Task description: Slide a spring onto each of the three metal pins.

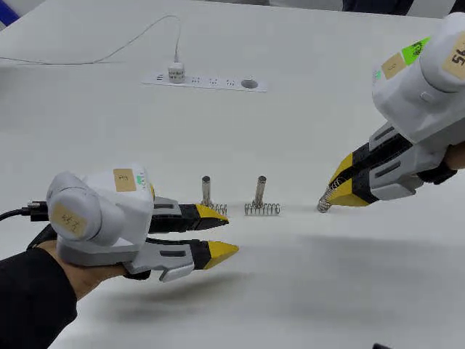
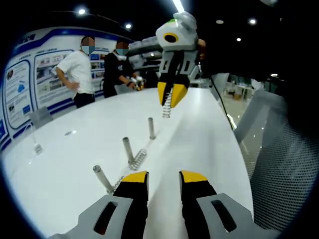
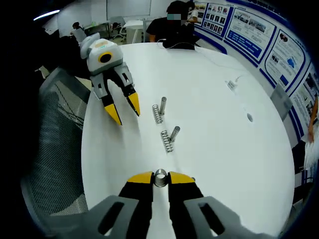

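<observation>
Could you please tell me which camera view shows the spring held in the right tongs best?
The left gripper view: the spring sticks out side-on from the right tongs, its coils plainly visible along their length. The head view shows it smaller and partly tucked between the tongs; in the right gripper view it is end-on, a ring.

— Pins?
— Three, short, grey metal, upright in a row mid-table, well in from the edges: left pin (image 1: 206, 187), middle pin (image 1: 260, 190), right pin (image 2: 151, 128). All bare.
— Springs?
— Small steel coils. Left spring (image 1: 220, 209) flat on the table at the foot of the left pin. Middle spring (image 1: 262, 209) flat too, along the near side of the middle pin's foot. Third spring (image 1: 325, 200) pinched in the right gripper (image 1: 340, 190), tilted, lower end down near the tabletop, beside the right pin and apart from it.
</observation>
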Demonstrator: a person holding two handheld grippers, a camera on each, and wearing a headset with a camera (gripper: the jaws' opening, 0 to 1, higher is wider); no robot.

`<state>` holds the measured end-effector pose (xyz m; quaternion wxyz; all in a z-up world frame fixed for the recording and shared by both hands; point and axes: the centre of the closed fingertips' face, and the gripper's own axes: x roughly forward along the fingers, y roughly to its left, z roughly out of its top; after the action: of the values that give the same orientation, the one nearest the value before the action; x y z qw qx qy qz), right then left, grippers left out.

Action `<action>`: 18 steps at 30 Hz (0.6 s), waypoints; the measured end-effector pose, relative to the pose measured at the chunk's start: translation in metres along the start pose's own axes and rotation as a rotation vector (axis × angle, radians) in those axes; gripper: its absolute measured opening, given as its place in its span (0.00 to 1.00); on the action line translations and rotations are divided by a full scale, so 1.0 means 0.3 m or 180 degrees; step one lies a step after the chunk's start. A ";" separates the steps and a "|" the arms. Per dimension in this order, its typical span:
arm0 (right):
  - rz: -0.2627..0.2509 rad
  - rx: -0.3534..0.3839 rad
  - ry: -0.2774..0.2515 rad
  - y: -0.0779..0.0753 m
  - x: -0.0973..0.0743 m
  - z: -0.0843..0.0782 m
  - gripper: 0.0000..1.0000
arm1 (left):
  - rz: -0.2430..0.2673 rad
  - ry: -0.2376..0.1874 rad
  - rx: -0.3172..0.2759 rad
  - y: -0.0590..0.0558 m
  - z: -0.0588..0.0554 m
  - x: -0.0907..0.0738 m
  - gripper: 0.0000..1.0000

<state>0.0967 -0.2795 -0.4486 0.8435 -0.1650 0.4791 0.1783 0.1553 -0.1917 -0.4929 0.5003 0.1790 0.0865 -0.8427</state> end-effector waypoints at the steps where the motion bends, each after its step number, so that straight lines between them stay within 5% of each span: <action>1: -0.0012 0.0003 0.0002 -0.005 -0.003 -0.001 0.12 | 0.0007 -0.0003 -0.0007 0.001 0.000 -0.003 0.27; 18: -0.0165 0.0037 0.0139 -0.098 -0.031 -0.031 0.12 | 0.0191 -0.0059 -0.0242 0.021 -0.030 -0.080 0.43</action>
<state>0.0990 -0.3110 -0.4418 0.8381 -0.1763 0.4940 0.1499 0.1730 -0.1724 -0.4917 0.5325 0.1546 0.1084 -0.8251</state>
